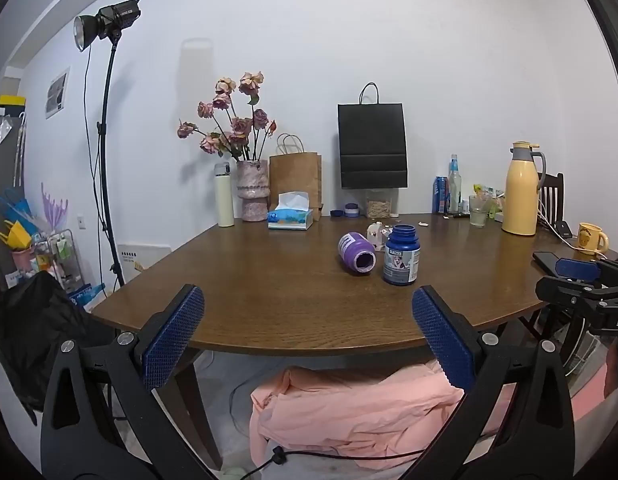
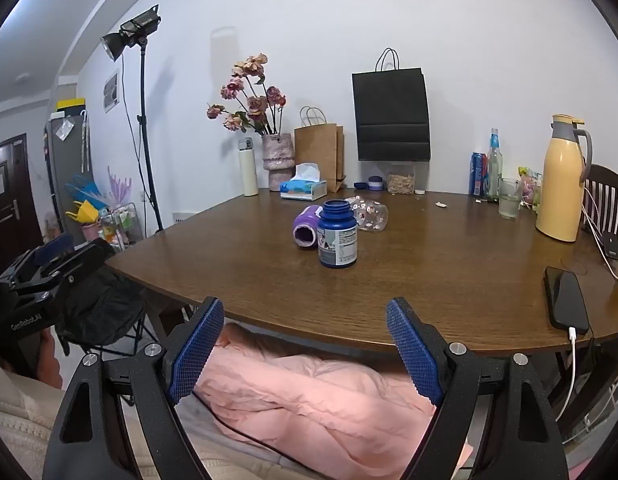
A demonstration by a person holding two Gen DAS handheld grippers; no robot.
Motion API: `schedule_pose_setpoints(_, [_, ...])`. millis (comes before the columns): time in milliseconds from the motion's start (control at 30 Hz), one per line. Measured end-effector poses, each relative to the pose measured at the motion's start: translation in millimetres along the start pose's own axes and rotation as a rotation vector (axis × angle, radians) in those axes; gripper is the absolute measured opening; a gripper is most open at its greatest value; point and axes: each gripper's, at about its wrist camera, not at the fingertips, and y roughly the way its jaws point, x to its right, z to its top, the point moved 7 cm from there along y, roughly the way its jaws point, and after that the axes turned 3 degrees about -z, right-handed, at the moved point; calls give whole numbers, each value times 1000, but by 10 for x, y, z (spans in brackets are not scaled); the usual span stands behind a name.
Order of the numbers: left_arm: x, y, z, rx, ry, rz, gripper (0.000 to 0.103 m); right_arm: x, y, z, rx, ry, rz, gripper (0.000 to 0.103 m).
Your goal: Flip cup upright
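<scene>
The brown wooden worktop (image 1: 269, 280) is seen from its near edge in both wrist views. Beyond its far edge a black paper bag (image 1: 372, 146) is seen against the white wall, and a brown paper bag (image 1: 295, 180) is placed left of it. A yellow thermos jug (image 1: 521, 190) is placed at the right side of the worktop, well apart from the middle. A vase with dried roses (image 1: 251, 192) is placed at the far edge, just left of the brown bag, and a tissue box (image 1: 290, 219) is seen in front of that bag.

Near the middle of the worktop a dark blue bottle (image 2: 337, 236) is standing upright. Just beside it, on its left, the purple cup (image 2: 307, 230) is lying on its side, with the open mouth turned toward the cameras. Whether cup and bottle are touching cannot be told. Behind the bottle a clear jar with a flower pattern (image 2: 369, 212) is lying on its side. A black phone (image 2: 567, 298) with a white cable is placed at the right near edge.

The left claw (image 1: 307, 332) is spread wide and nothing is held in it; it is kept in front of the near edge, well apart from the cup. The right claw (image 2: 305, 344) is also spread and free of any load, at the same edge.
</scene>
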Motion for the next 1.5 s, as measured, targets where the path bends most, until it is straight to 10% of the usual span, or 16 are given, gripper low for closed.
schedule_pose_setpoints(1500, [59,20,-45,2,-3,5,103,-3,27,-33,1,4,1,88])
